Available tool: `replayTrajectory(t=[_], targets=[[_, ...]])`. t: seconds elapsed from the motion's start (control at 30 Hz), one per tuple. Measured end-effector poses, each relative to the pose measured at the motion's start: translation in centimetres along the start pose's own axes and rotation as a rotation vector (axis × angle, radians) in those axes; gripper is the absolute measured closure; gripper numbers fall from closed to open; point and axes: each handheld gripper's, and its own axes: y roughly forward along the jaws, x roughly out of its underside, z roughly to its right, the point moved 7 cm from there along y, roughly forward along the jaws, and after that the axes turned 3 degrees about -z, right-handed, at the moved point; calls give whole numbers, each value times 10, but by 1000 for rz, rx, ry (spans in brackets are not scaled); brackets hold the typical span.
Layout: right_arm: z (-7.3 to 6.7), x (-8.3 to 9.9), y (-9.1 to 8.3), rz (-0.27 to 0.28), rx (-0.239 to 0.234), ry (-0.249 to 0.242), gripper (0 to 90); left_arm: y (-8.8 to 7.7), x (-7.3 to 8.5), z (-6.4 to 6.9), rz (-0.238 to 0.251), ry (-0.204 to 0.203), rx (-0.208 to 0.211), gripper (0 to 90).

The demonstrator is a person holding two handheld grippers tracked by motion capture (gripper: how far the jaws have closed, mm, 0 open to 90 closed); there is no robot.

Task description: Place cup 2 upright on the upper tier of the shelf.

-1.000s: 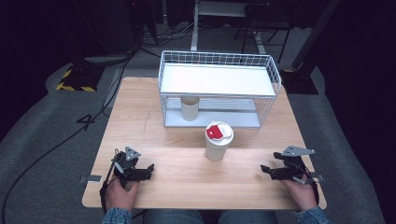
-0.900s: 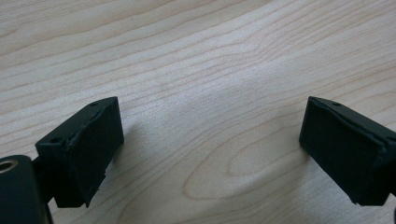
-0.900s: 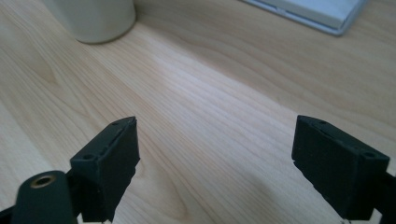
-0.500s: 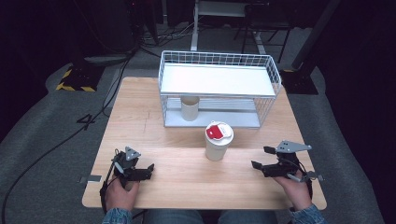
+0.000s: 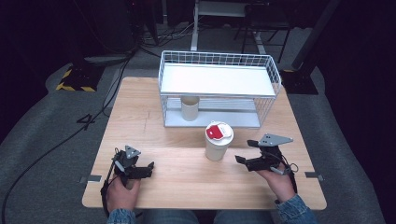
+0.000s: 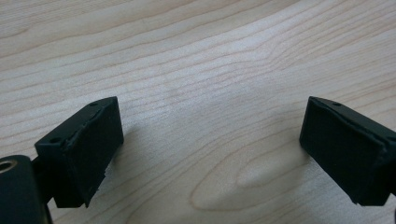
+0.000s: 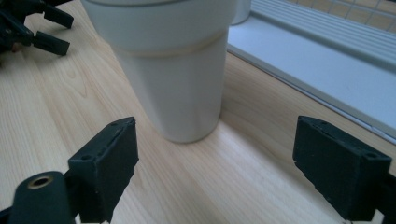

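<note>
Since a second ago, the right gripper [image 5: 240,161] has been travelling leftward across the table toward the lidded cup [image 5: 218,141], and it is now sitting just beside it without touching. The left gripper [image 5: 148,168] has not shifted; it is resting low over the near left part of the wooden table [image 5: 187,186].

The right gripper's jaws have just been opening a little. In the right gripper view they are standing apart, wider than the cup's base, with bare wood between them and the cup [image 7: 175,74] ahead of the tips. The left gripper's jaws are also standing wide apart, holding nothing, with plain tabletop between the black pads [image 6: 88,149].

Judging by this, the work is only beginning: the approach is nearly finished, while grasping, lifting and placing the cup are all remaining. The cup is standing upright near the table's middle, just in front of the wire rack [image 5: 219,88].

The cup is a tapered, smooth, off-white paper tumbler with a raised seam band, topped by a round white lid with a red patch. The table is pale, matte wood with flowing grain. The rack is a white wire-mesh box with a flat white shelf on top and a ribbed tray beneath, where a second plain cup [image 5: 189,107] is standing. The gripper pads are blocky, dull black rubber.
</note>
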Motion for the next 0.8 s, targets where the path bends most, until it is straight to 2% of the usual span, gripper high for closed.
replayTrajectory(t=[0.1,0.23,0.43,0.63,0.8], targets=[[-1,-4,8,-4,9,-18,145,0,0,0,1,6,-2,68],[-3,-7,16,-9,-4,-12,138,0,0,0,1,5,-1,68],[-9,-13,32,-7,1,-19,134,0,0,0,0,6,3,65],[-18,-18,47,14,-25,-23,111,0,0,-1,0,5,0,63],[-20,-21,58,41,-44,1,89,1,-1,-1,1,7,-1,62]])
